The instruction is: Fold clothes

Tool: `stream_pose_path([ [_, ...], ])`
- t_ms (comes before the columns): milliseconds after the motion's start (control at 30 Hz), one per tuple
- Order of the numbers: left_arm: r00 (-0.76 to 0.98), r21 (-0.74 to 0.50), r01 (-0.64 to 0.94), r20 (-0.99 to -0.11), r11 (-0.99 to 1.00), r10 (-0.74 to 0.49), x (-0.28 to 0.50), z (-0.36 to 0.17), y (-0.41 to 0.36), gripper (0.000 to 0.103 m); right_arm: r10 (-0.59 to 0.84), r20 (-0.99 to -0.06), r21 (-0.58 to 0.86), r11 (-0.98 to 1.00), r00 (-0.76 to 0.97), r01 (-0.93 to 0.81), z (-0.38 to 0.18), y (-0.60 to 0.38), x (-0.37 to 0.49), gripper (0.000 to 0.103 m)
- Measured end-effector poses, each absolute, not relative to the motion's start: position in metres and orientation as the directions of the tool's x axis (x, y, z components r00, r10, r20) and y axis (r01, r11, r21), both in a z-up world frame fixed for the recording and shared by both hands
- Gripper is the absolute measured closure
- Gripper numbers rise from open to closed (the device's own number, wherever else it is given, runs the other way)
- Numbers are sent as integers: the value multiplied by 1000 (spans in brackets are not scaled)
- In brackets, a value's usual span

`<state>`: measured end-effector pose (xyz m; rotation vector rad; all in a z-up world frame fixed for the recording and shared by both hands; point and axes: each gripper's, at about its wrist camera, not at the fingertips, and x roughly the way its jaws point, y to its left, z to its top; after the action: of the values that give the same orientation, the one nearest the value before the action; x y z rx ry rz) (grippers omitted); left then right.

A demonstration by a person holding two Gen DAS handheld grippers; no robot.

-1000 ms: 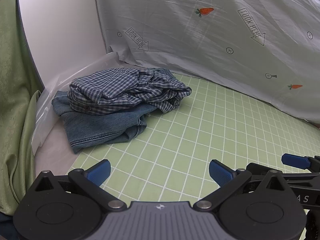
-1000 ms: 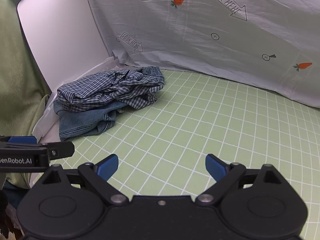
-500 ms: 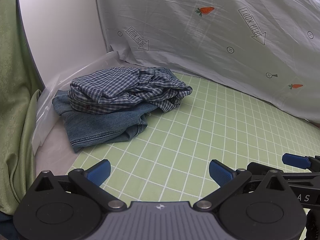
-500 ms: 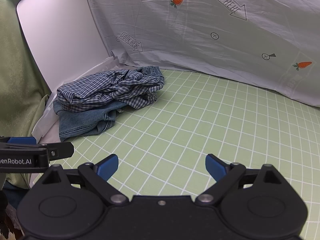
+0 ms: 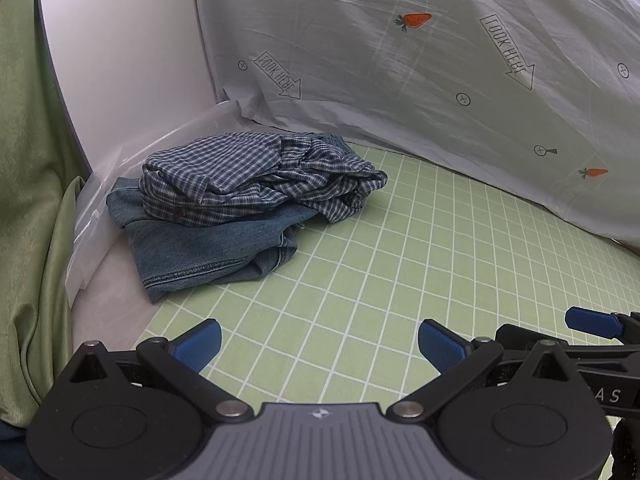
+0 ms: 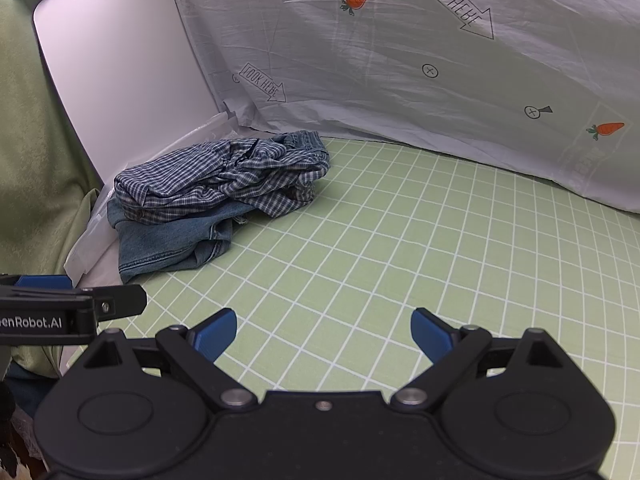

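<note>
A crumpled blue-and-white checked shirt (image 5: 256, 178) lies on top of a bunched blue denim garment (image 5: 200, 252) at the far left of the green grid mat (image 5: 400, 264). The pile also shows in the right wrist view, shirt (image 6: 224, 182) over denim (image 6: 168, 244). My left gripper (image 5: 320, 344) is open and empty, low over the mat's near edge, well short of the pile. My right gripper (image 6: 324, 334) is open and empty, beside it on the right. One blue pad of the right gripper shows in the left wrist view, its fingertip (image 5: 588, 320) at the right edge.
A grey sheet with carrots and arrows (image 5: 440, 80) hangs behind the mat. A white panel (image 5: 128, 60) stands at the back left, with clear plastic (image 5: 92, 232) at its foot. A green curtain (image 5: 28, 200) hangs on the far left.
Both grippers have held almost still; the views shift only very slightly. The clothes have not moved.
</note>
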<state>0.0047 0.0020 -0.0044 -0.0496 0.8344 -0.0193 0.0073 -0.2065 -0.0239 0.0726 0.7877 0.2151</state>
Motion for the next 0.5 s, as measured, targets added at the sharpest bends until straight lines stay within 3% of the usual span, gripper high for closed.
stream_pose_path([
  [500, 654, -43, -22, -757, 999, -18, 15, -11, 9, 0, 215, -710, 147, 977, 671, -157, -31, -203, 17, 8],
])
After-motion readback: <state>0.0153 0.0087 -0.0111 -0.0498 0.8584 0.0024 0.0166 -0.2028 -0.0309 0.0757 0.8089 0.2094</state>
